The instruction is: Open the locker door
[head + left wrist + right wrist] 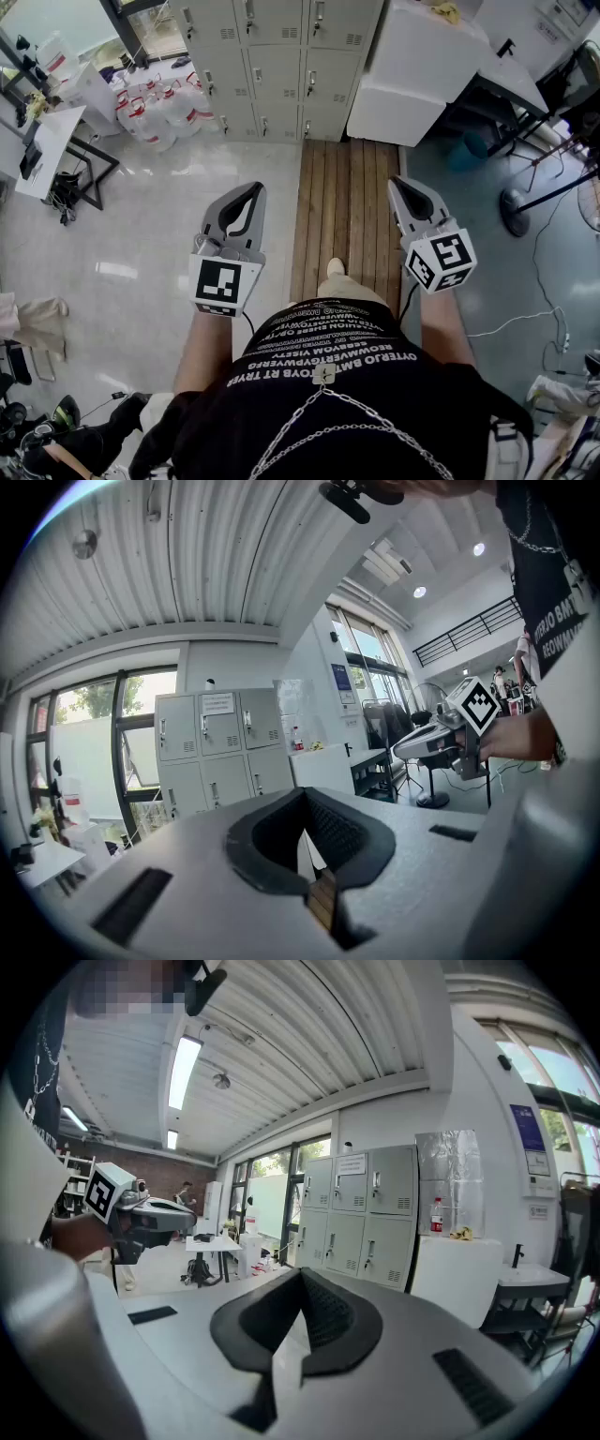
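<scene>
A bank of grey lockers [272, 66] stands a few steps ahead, all doors closed, each with a small handle. In the left gripper view the lockers [220, 752] sit left of centre. They appear right of centre [361, 1218] in the right gripper view. My left gripper [253, 192] is held out at waist height, its jaws shut with nothing between them. My right gripper [401, 185] is level with it, also shut and empty. Both point toward the lockers and are far from them. Each gripper sees the other: the right gripper [441, 738] and the left gripper [155, 1213].
A wooden plank walkway [347, 206] leads to the lockers. A big white cabinet [412, 66] stands right of them, with several water jugs [159, 108] to their left. A table [52, 141] is at far left. A desk and a fan stand [514, 211] are at right.
</scene>
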